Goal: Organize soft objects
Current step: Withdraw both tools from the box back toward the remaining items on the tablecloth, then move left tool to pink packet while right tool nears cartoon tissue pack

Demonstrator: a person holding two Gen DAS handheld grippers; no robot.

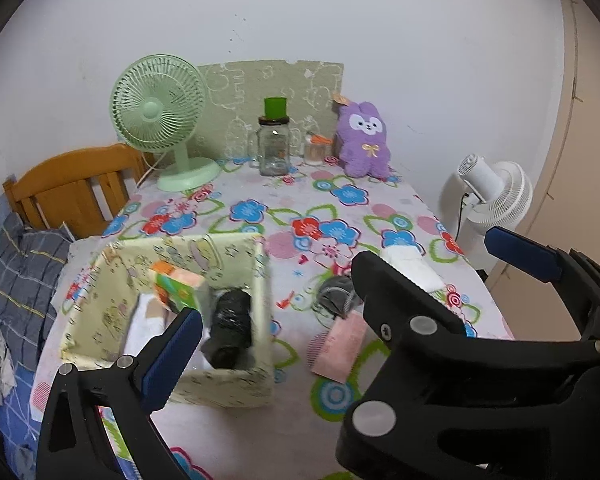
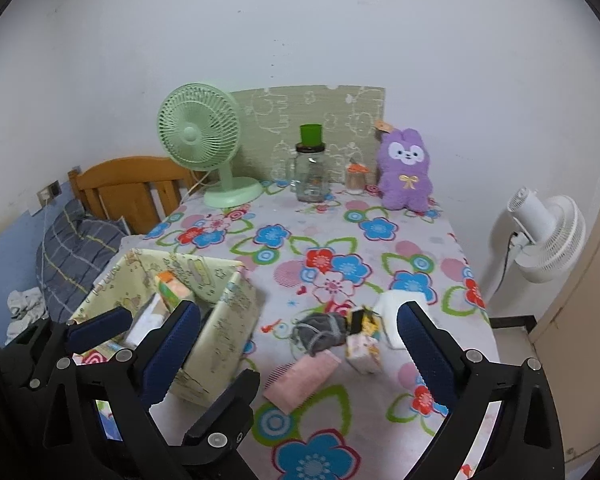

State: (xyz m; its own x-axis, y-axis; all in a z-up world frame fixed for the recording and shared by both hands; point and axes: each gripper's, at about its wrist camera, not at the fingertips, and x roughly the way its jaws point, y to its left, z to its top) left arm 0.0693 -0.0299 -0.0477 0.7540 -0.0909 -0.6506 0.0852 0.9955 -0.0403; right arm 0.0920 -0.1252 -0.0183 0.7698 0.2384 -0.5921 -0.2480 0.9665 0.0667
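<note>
A pale yellow fabric box (image 1: 236, 394) (image 2: 216, 344) stands at the table's left front. In it are a black rolled bundle (image 1: 230, 328), an orange-green tissue pack (image 1: 180, 286) and white cloth. Right of the box lie a grey sock bundle (image 2: 320, 330), a pink folded cloth (image 2: 304, 378), a small printed pack (image 2: 364, 350) and a white folded item (image 2: 392, 312). My left gripper (image 1: 340, 300) is open above the box's right side. My right gripper (image 2: 300, 344) is open and empty above the loose items. A purple plush bunny (image 2: 406, 170) sits at the back.
A green desk fan (image 2: 204, 140), a glass jar with a green cup on it (image 2: 311, 168) and a small jar (image 2: 356, 178) stand along the back. A white floor fan (image 2: 548, 236) is right of the table; a wooden headboard (image 2: 132, 188) and bedding are left.
</note>
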